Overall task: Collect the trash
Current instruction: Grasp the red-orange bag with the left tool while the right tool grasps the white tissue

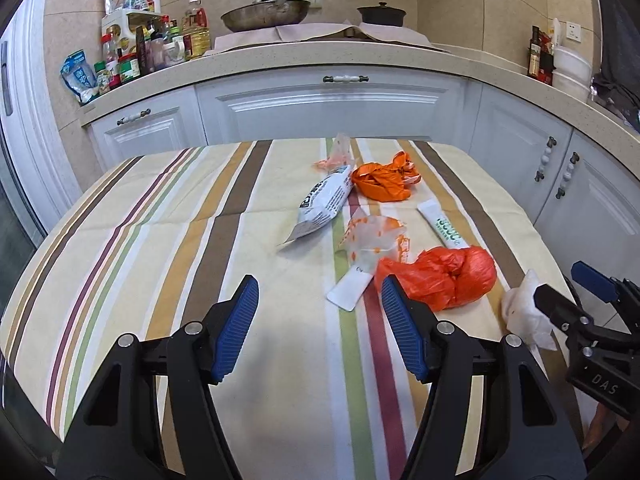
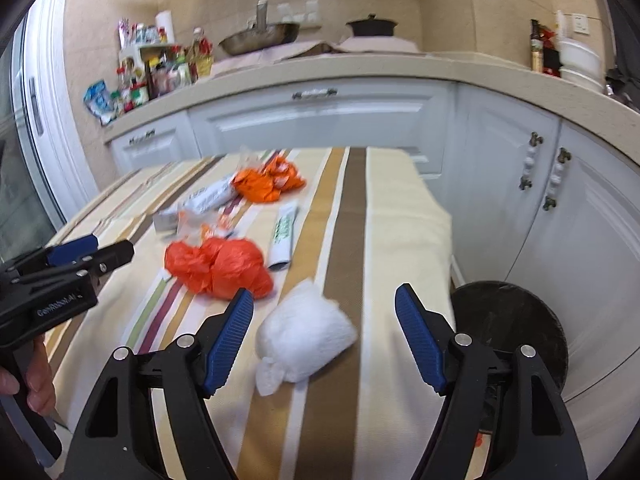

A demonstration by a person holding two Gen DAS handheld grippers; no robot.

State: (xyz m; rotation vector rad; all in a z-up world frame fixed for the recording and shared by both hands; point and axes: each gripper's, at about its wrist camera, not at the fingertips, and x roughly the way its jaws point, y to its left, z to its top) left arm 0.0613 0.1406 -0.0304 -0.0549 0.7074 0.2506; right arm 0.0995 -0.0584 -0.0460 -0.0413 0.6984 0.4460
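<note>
Trash lies on a striped tablecloth (image 1: 160, 220). A crumpled white tissue (image 2: 306, 338) lies between the open fingers of my right gripper (image 2: 324, 294), untouched; it also shows in the left wrist view (image 1: 524, 312). A red-orange plastic bag (image 1: 444, 276) (image 2: 218, 266) lies just ahead of my open, empty left gripper (image 1: 318, 286). Farther off lie a white tube (image 1: 442, 226) (image 2: 284, 236), a clear orange-printed wrapper (image 1: 368, 236), a white card (image 1: 350, 290), a white snack packet (image 1: 324, 204) and an orange crumpled bag (image 1: 384, 180) (image 2: 266, 182).
A dark round bin (image 2: 516, 332) stands on the floor right of the table's edge. White cabinets (image 1: 332, 104) and a counter with bottles, a wok (image 1: 266, 14) and a pot run behind and to the right. My right gripper (image 1: 576, 300) shows at the left view's right edge.
</note>
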